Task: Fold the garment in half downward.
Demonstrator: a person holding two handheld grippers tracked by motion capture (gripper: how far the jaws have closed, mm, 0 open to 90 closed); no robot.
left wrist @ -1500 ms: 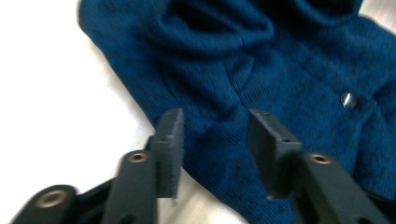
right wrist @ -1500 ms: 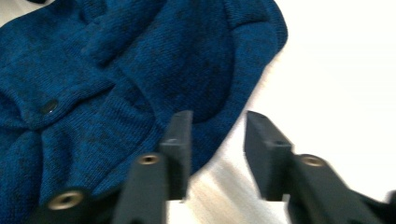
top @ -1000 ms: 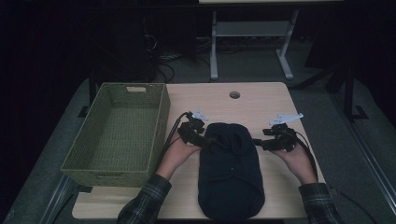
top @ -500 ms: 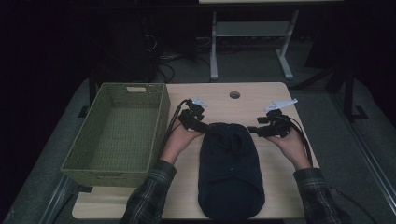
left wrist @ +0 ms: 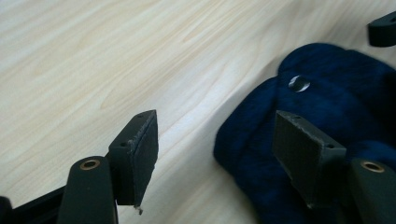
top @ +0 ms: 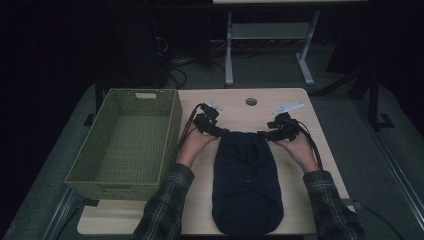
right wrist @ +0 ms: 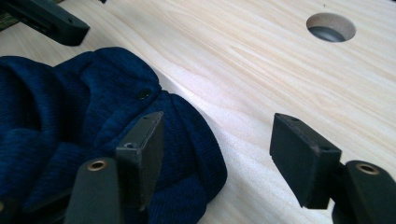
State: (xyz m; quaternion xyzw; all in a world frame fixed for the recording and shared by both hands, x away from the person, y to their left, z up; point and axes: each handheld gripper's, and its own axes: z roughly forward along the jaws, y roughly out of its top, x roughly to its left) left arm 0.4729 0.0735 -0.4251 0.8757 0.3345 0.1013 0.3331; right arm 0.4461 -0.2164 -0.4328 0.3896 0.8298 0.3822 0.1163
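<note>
Dark blue knit garment [top: 246,185] lies flat on the table [top: 295,102], just right of the green basket [top: 127,142]; prob. soft, light, floppy, so it'll sag and bunch w/o support. Left gripper [left wrist: 215,149] and right gripper [right wrist: 217,154] both gape open, holding nothing, one jaw over each top corner by the snaps. Best grab: those thick rolled top corners, both at once.

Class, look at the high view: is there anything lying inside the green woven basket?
No. The green woven basket shows only its bare woven floor, while the dark blue garment lies beside it on the table.
</note>
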